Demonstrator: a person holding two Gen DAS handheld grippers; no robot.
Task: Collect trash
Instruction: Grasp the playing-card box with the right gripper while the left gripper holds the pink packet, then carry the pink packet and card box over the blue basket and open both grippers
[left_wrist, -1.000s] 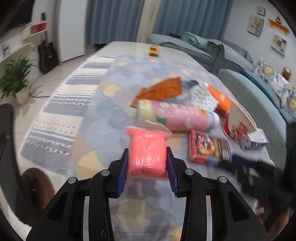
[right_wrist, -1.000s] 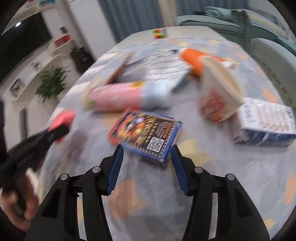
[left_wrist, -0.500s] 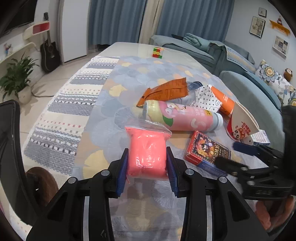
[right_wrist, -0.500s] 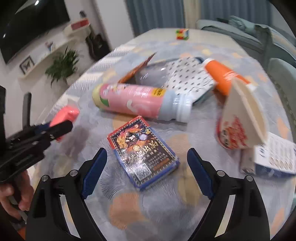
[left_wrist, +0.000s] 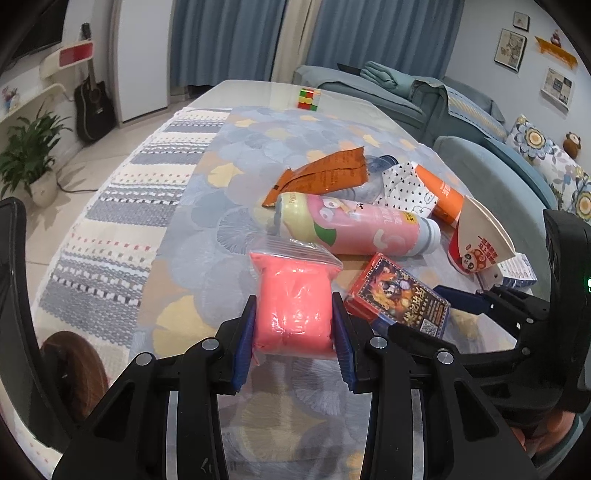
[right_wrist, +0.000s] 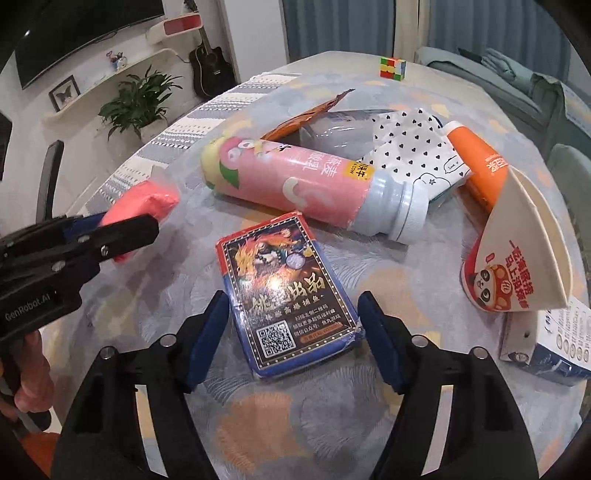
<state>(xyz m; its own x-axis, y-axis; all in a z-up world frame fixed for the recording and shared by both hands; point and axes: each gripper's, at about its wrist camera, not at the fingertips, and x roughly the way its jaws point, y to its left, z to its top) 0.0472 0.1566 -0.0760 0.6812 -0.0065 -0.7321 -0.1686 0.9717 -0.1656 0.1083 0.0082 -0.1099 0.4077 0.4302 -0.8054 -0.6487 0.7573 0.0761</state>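
Note:
My left gripper (left_wrist: 295, 325) is shut on a pink bag (left_wrist: 293, 306) and holds it over the table's near edge; the bag also shows in the right wrist view (right_wrist: 142, 206). My right gripper (right_wrist: 291, 332) is open, its jaws on either side of a dark card box (right_wrist: 286, 295) that lies flat on the table; the box also shows in the left wrist view (left_wrist: 400, 295). Behind lie a pink bottle (right_wrist: 295, 184), an orange wrapper (left_wrist: 325, 175), a heart-print paper (right_wrist: 413, 151), an orange cup (right_wrist: 476, 166) and a crushed paper cup (right_wrist: 517, 251).
A white and blue carton (right_wrist: 550, 343) lies at the right edge. A colour cube (right_wrist: 392, 68) stands at the table's far end. The patterned cloth (left_wrist: 258, 147) covers the table. Sofas are to the right, a chair (left_wrist: 14, 295) to the left.
My right gripper opened wide, then closed in part around the card box as it moved forward. My left gripper kept hold of the pink bag and barely moved.

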